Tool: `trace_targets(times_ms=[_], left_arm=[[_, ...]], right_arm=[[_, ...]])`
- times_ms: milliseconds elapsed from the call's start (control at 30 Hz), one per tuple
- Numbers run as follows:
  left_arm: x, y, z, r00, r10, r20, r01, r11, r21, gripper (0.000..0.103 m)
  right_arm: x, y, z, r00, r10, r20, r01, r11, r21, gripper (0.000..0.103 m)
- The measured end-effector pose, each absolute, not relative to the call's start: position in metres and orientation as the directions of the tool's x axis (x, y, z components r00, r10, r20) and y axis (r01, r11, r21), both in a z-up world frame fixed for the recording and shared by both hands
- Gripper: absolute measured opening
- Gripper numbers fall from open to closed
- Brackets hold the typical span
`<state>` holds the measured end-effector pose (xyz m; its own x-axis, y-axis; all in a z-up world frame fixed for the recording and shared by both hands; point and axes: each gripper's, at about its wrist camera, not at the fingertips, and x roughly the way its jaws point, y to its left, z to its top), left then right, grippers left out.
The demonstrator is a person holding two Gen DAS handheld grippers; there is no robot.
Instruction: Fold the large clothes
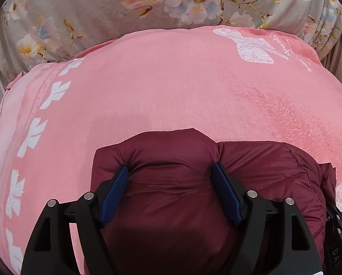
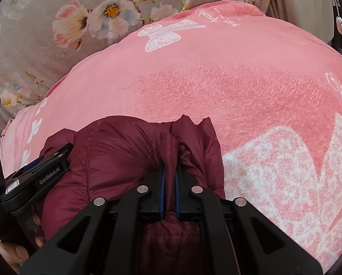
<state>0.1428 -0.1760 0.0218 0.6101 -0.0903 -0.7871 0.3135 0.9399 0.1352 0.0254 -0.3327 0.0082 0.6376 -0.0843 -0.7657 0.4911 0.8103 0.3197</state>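
My left gripper (image 1: 171, 176) stands with its jaws wide apart, their blue pads (image 1: 117, 189) astride a puffed ridge of the maroon quilted jacket (image 1: 184, 158) without clamping it, while my right gripper (image 2: 169, 178) is closed tight on a pinched fold at the jacket's right edge. The jacket lies bunched on the near part of the pink blanket (image 1: 171, 80); beyond its far hem the blanket runs bare to the floral sheet (image 1: 79, 6).

Both wrist cameras look steeply down, close over the maroon jacket (image 1: 171, 160) on the pink blanket (image 2: 216, 80).
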Motion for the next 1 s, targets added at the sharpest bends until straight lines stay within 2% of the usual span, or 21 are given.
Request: trace_targets(times_ms=[333,467,533,567,667,733,867,967,1000], left_arm=[[0.142,-0.176,0.019,0.628,-0.08,-0.774,0.307,0.94,0.152,0.073],[0.139,-0.175,0.024,0.628,-0.079,-0.774,0.311,0.937,0.157,0.073],[0.138,-0.173,0.03,0.622,-0.084,-0.779,0.318,0.936,0.153,0.073],[0.136,-0.172,0.033,0.614,-0.085,-0.784,0.321,0.935,0.15,0.073],[0.129,-0.17,0.05,0.596,-0.101,-0.796,0.327,0.937,0.125,0.073],[0.121,-0.171,0.063,0.598,-0.116,-0.793,0.338,0.933,0.119,0.073],[0.111,-0.178,0.07,0.595,-0.119,-0.795,0.356,0.926,0.127,0.073],[0.109,-0.182,0.066,0.582,-0.119,-0.805,0.357,0.926,0.121,0.073],[0.11,-0.182,0.064,0.582,-0.116,-0.805,0.355,0.927,0.124,0.073]], right_arm=[[0.021,-0.337,0.005,0.673,-0.043,-0.739,0.461,0.805,0.373,0.005],[0.016,-0.344,0.012,0.676,0.001,-0.736,0.455,0.786,0.419,0.008],[0.012,-0.342,0.026,0.67,-0.032,-0.742,0.466,0.796,0.387,0.011],[0.009,-0.34,0.034,0.676,-0.057,-0.735,0.471,0.8,0.371,0.015],[-0.003,-0.335,0.062,0.703,-0.173,-0.69,0.509,0.8,0.319,0.016],[-0.009,-0.328,0.076,0.728,-0.187,-0.659,0.483,0.822,0.301,0.016],[-0.002,-0.312,0.07,0.717,-0.067,-0.694,0.373,0.878,0.301,0.015],[0.003,-0.319,0.053,0.683,-0.09,-0.725,0.402,0.875,0.27,0.015],[0.007,-0.326,0.045,0.67,-0.088,-0.737,0.414,0.868,0.273,0.012]])
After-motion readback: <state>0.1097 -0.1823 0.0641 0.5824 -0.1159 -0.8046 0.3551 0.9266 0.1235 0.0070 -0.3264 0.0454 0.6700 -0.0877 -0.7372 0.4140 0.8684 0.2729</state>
